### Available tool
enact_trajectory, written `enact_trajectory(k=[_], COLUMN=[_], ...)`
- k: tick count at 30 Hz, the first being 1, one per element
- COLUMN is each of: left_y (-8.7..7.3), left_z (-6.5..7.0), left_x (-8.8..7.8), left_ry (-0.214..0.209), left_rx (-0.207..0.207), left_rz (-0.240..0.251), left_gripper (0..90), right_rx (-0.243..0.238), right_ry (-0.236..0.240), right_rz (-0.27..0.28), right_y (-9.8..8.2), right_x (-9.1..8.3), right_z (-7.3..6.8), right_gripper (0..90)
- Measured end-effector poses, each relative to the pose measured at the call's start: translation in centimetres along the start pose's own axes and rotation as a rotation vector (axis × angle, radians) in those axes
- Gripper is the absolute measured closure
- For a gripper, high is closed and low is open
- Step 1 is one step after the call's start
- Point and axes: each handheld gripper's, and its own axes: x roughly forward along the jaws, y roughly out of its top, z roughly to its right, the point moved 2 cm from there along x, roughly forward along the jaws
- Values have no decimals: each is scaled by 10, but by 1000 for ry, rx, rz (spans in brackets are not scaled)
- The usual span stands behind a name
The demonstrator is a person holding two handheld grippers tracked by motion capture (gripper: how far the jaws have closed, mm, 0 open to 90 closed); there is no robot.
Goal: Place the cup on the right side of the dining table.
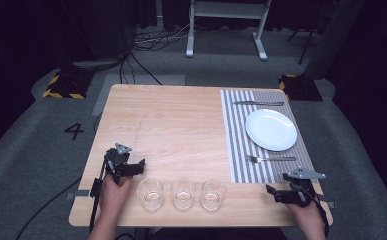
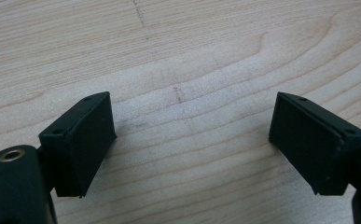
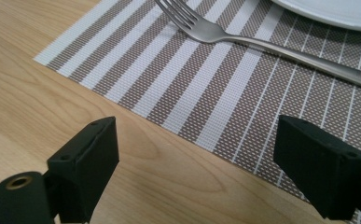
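Glasses [image 1: 183, 194] | three in row | between left hand-held gripper [image 1: 131, 167], right hand-held gripper [image 1: 281, 192]

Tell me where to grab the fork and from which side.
Grip the fork by its slim handle, coming from above with the right gripper, fingers straddling its width. It lies flat on the placemat, so a side approach finds no edge.
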Motion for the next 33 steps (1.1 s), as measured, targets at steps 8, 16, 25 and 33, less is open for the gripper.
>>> enact_trajectory(k=[8, 16, 25, 33], left_y=[0, 0, 0, 0], left_z=[0, 0, 0, 0], left_x=[0, 0, 0, 0], left_ry=[0, 0, 0, 0], left_rx=[0, 1, 0, 1], left_rz=[0, 0, 0, 0], left_gripper=[145, 145, 145, 145], right_rx=[-14, -49, -87, -124], right_ry=[36, 77, 120, 158], right_rz=[7, 13, 34, 46], right_y=[12, 26, 41, 52], right_x=[-14, -23, -31, -37], right_z=[-14, -32, -53, -71], right_gripper=[146, 146, 146, 145])
